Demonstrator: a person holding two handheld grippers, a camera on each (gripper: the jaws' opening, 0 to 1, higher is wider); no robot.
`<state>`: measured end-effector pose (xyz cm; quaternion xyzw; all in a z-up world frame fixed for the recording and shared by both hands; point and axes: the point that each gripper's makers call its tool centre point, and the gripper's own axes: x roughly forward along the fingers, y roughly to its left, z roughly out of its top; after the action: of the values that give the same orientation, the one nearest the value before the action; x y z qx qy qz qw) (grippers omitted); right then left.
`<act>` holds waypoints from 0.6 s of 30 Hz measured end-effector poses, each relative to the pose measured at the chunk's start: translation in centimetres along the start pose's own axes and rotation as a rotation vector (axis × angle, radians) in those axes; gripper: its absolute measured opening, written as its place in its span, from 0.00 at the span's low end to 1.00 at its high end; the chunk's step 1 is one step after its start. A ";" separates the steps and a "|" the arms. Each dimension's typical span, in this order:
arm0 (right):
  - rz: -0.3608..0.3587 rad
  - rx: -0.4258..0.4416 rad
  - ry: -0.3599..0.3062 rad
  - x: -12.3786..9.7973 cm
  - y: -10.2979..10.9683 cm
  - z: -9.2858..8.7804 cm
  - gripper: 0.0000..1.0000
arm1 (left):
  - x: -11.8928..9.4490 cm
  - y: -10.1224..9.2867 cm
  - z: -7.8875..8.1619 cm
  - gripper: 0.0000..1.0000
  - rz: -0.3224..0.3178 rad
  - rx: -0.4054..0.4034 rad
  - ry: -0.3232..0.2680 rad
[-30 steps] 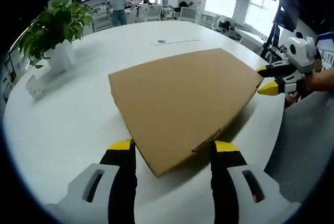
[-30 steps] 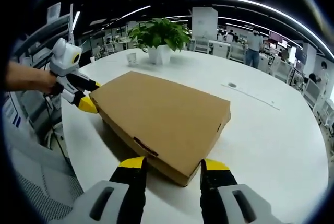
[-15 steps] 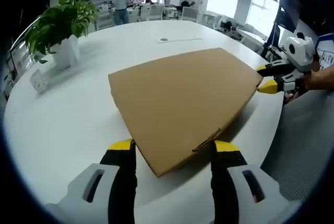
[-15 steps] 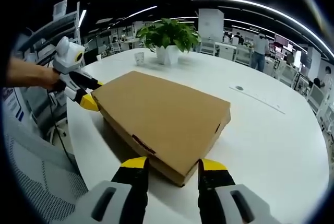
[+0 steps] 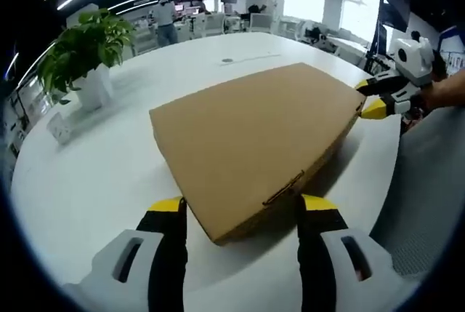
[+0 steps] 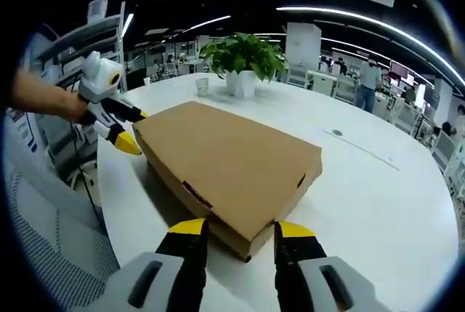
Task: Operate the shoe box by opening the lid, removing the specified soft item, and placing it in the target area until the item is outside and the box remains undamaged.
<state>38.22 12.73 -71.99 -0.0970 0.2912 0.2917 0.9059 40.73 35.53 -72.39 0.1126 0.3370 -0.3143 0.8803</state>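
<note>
your flat brown cardboard shoe box (image 5: 251,141) lies closed near the round white desk's (image 5: 94,174) edge, its long axis running between your hands; the left gripper (image 5: 241,209) and right gripper (image 6: 237,228) each straddle an opposite corner, jaws spread, equally near

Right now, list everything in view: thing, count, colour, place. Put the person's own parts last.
Shoe box: one, brown cardboard, lid shut, lying flat on the table between the two grippers.
Table: one, white, rounded, under the box.
Potted plant: one, green leaves in a white pot, on the table beyond the box.
Paper cup: one, white, on the table beside the plant.
Office desks and people: several, far background, too small to detail.
Left gripper: one, black with yellow tips, jaws open, straddling a box corner.
Right gripper: one, same colours, jaws open, straddling the opposite corner.
Hand: one, holding the left gripper.
</note>
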 end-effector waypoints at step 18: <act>0.024 0.045 0.001 -1.1 0.3 1.4 0.34 | -0.9 0.1 1.3 0.57 -0.011 -0.072 0.012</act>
<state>37.96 12.99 -70.25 -0.0732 0.2992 0.2957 0.9042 40.98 35.54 -70.83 0.0809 0.3542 -0.3061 0.8799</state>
